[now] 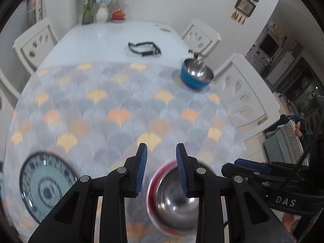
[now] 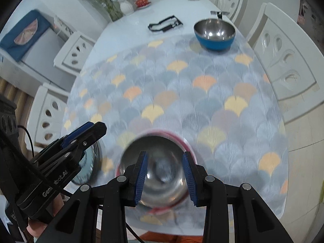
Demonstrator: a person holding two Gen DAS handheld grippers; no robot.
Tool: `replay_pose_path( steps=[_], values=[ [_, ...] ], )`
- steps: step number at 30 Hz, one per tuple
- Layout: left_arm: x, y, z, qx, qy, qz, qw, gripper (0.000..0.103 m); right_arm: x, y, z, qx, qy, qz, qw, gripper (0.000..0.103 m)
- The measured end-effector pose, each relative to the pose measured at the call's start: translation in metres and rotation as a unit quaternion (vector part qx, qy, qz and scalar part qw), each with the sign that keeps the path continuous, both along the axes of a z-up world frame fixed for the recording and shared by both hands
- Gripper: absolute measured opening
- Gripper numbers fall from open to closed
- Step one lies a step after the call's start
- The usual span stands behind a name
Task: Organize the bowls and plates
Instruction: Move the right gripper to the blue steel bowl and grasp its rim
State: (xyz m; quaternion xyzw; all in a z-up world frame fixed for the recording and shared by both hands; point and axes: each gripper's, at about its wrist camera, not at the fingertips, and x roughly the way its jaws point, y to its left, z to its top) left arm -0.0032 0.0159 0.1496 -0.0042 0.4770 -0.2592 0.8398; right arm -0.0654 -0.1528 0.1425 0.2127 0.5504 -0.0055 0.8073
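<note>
Clearly the patterned plate [image 1: 43, 186], lying at the near left of the scale-print tablecloth [image 1: 113, 101], is the heaviest and most breakable piece, best pinched at its rim. Lighter and slick, the red-walled steel bowl [image 2: 156, 172] by the near edge and the blue steel bowl [image 2: 214, 34] far right want a rim grip too. Both the left gripper [image 1: 161, 168] and right gripper [image 2: 165, 174] hang with jaws parted, empty, above the red one.

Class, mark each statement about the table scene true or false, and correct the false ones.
1. The blue bowl lies upside down. False: it stands upright, steel inside showing.
2. A patterned plate lies on the tablecloth. True.
3. The red-rimmed bowl holds food. False: nothing shows inside it.
4. A white vase of flowers stands at the table's far end. True.
5. The left gripper grips the plate. False: nothing is between its pads.
</note>
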Motion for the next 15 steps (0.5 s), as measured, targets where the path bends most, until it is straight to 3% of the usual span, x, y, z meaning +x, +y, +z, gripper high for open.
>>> replay_pose_path(
  steps=[6, 9, 10, 11, 14, 15],
  values=[
    [0.036, -0.022, 0.014, -0.005, -0.01, -0.015, 0.9998, 0.027, 0.034, -0.034, 0.012, 0.019, -0.013, -0.03, 0.999, 0.035],
    [0.06, -0.037, 0.018, -0.007, -0.014, -0.019, 0.9997, 0.027, 0.049, -0.054, 0.015, 0.022, -0.017, -0.05, 0.998, 0.045],
    [0.069, -0.043, 0.018, -0.009, -0.012, -0.019, 0.9997, 0.033, 0.054, -0.063, 0.016, 0.019, -0.023, -0.062, 0.998, 0.054],
    [0.077, -0.047, 0.017, -0.01, -0.008, -0.017, 0.9998, 0.034, 0.057, -0.069, 0.016, 0.017, -0.026, -0.068, 0.997, 0.056],
    [0.104, -0.062, 0.009, -0.024, 0.014, -0.014, 0.9995, 0.045, 0.072, -0.087, 0.012, 0.016, -0.025, -0.082, 0.996, 0.056],
    [0.112, -0.067, 0.006, -0.028, 0.022, -0.012, 0.9993, 0.054, 0.076, -0.093, 0.009, 0.02, -0.023, -0.087, 0.996, 0.056]
  ],
)
